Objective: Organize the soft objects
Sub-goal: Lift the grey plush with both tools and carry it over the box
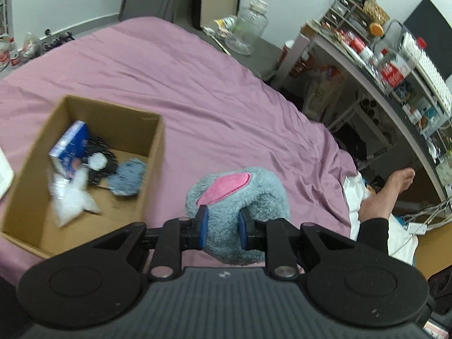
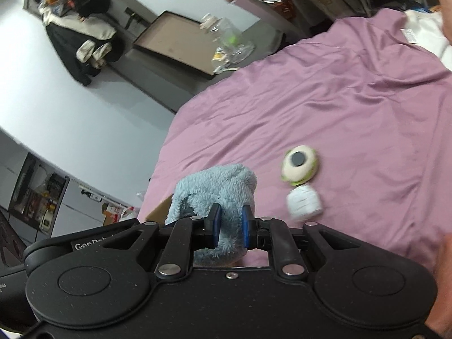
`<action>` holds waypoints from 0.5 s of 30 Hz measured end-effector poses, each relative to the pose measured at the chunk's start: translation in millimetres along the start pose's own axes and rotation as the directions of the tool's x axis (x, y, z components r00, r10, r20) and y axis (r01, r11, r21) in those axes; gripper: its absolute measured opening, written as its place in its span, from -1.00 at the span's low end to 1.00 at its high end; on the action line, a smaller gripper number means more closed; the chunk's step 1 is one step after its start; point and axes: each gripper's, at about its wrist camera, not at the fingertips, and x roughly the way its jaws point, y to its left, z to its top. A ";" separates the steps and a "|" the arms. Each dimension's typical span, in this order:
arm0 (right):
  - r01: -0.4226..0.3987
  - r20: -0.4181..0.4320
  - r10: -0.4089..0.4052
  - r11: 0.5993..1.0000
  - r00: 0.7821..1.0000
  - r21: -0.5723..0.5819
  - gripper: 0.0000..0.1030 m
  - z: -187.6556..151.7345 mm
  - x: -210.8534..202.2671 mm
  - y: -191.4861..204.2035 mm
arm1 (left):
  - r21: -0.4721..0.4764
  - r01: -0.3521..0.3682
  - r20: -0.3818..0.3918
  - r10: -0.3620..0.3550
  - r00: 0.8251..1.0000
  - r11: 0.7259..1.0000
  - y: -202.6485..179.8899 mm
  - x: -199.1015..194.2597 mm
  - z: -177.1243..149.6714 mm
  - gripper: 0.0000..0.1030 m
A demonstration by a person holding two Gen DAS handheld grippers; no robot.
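Left wrist view: left gripper [image 1: 223,222] pinches a blue plush [image 1: 240,197] with a pink ear, held above the purple bed [image 1: 197,90], just right of an open box [image 1: 152,152] holding soft items. Right gripper [image 2: 231,226] clamps blue plush too; beyond it, a green-white toy [image 2: 301,166] lies on the bed.

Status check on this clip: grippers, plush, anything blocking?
Left gripper shut on blue plush. Right gripper shut on same plush, other end. Cardboard box open at left. Green-eyed toy loose on bedspread.
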 end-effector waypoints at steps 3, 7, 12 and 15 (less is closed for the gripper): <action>-0.002 -0.005 0.002 1.000 1.000 -0.030 -0.70 -7.3 2.1 17.6 | -0.027 0.003 0.013 -0.003 1.000 1.000 18.5 -11.1 2.0 -0.60; -0.007 -0.021 0.005 0.998 1.000 -0.059 -0.70 -18.4 7.5 36.7 | -0.051 0.000 0.021 0.001 1.000 0.999 39.8 -22.4 3.5 -0.60; -0.020 -0.042 0.016 0.995 0.999 -0.098 -0.70 -29.6 16.0 59.5 | -0.079 -0.006 0.039 0.009 0.999 0.997 63.7 -35.4 6.8 -0.60; -0.021 -0.053 0.015 0.993 0.998 -0.119 -0.70 -36.4 20.1 71.9 | -0.103 0.001 0.047 0.004 0.999 0.995 80.9 -41.1 7.9 -0.60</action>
